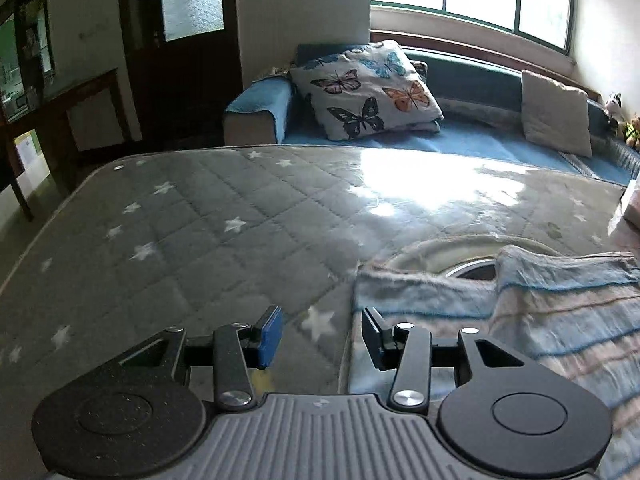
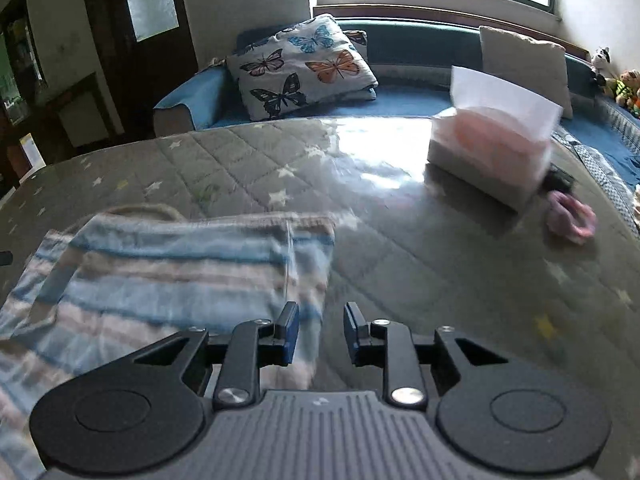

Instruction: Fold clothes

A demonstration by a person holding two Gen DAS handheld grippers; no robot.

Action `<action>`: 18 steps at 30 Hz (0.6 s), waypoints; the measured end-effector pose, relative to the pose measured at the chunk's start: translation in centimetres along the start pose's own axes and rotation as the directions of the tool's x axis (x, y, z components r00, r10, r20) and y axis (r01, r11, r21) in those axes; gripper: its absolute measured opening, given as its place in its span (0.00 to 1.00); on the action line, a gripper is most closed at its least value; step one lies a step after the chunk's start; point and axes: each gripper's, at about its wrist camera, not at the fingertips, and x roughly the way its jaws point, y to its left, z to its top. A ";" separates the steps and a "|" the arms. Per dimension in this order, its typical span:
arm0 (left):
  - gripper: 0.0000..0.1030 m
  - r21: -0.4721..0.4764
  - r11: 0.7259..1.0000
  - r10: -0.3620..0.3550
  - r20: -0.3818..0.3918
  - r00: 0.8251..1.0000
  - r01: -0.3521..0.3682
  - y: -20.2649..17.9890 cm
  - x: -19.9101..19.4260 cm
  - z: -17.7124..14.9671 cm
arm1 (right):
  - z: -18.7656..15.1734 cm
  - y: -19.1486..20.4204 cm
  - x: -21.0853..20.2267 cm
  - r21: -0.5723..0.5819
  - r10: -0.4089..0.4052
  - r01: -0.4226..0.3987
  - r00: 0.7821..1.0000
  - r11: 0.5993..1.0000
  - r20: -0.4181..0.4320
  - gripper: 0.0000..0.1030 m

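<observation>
Left gripper (image 1: 322, 336): tilted down over the quilted table cover (image 1: 192, 232) — jaws apart, nothing between them, its right finger at the garment's left edge.
Right gripper (image 2: 321, 332): tilted down likewise — jaws parted, empty, beside the garment's right edge.
Striped garment (image 2: 172, 276): one, blue, pink and white, lying flat on the cover between the two grippers.
Tissue box (image 2: 492, 156): one, far right.
Cushions: two — butterfly cushion (image 2: 304, 66), plain cushion (image 2: 524, 64).
</observation>
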 end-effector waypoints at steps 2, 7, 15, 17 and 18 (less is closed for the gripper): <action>0.46 -0.005 1.000 -0.011 -0.008 1.000 0.011 -0.1 1.1 0.3 | 1.0 0.2 1.6 -0.002 -0.001 0.001 1.000 1.000 0.002 0.28; 0.46 -0.015 0.999 -0.035 -0.021 0.999 0.035 -0.2 3.2 0.7 | 2.5 0.1 4.4 0.013 0.000 0.000 1.000 1.000 0.000 0.29; 0.11 0.031 0.996 -0.082 -0.003 0.997 0.082 -0.8 4.2 0.8 | 3.1 0.3 5.4 -0.007 -0.021 0.021 1.000 1.000 0.013 0.22; 0.02 0.041 0.997 -0.070 0.010 0.998 0.069 -1.1 4.1 0.8 | 3.1 0.4 5.4 -0.012 -0.023 0.023 1.000 1.000 0.016 0.09; 0.01 0.046 0.997 -0.062 0.017 0.998 0.061 -1.2 4.1 0.8 | 3.1 0.4 5.4 -0.014 -0.024 0.024 1.000 1.000 0.019 0.06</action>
